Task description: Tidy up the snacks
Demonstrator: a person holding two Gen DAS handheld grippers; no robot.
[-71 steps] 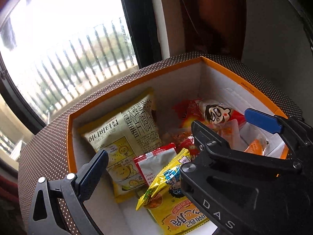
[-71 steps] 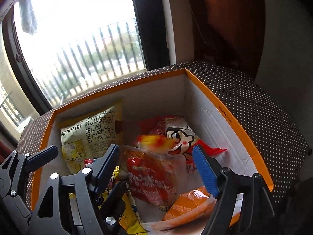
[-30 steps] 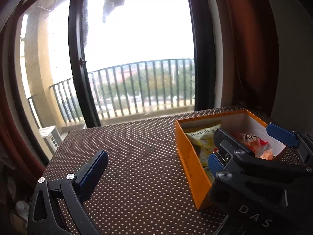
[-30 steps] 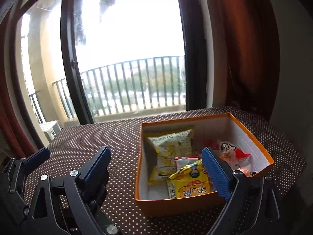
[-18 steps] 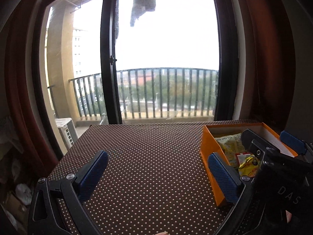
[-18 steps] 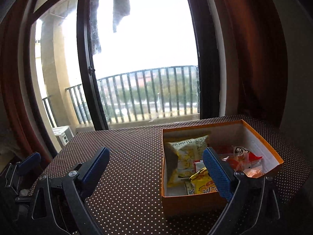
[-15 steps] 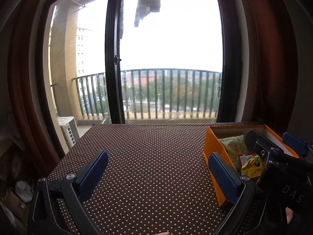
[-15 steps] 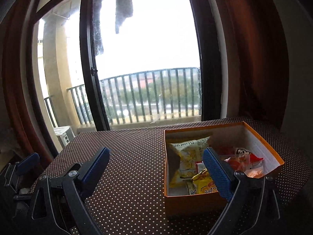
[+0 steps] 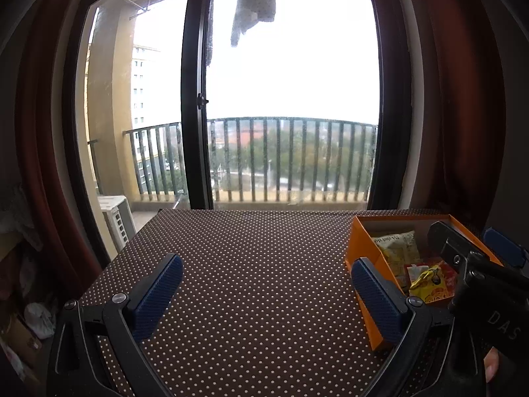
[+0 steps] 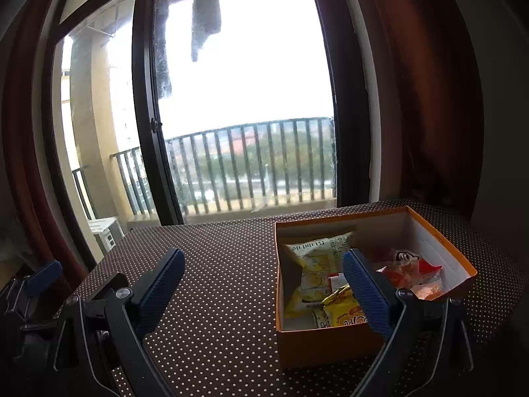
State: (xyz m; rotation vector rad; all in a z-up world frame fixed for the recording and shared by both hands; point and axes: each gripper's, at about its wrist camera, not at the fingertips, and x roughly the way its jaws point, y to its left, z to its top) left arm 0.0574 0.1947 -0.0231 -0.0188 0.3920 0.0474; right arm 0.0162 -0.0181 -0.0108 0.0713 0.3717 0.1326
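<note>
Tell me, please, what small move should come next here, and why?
Probably none beyond setting the tools down. Both the left gripper and the right gripper are open and empty, above the dotted tablecloth, apart from the orange box. The snack packets all lie inside the box, and no packet shows on the cloth, so the organizing looks finished.

Orange box point(image 10: 330, 342), open-topped, white inside: set flat on the dotted table point(image 10: 224, 264), toward its right edge. Contents: pale yellow packet point(image 10: 314, 264) leaned against the far-left inner corner; bright yellow packet point(image 10: 344, 311) laid near the front wall; red-and-white cartoon-face packet point(image 10: 405, 263) and clear orange-tinted wrappers point(image 10: 429, 289) heaped at the right side.
</note>
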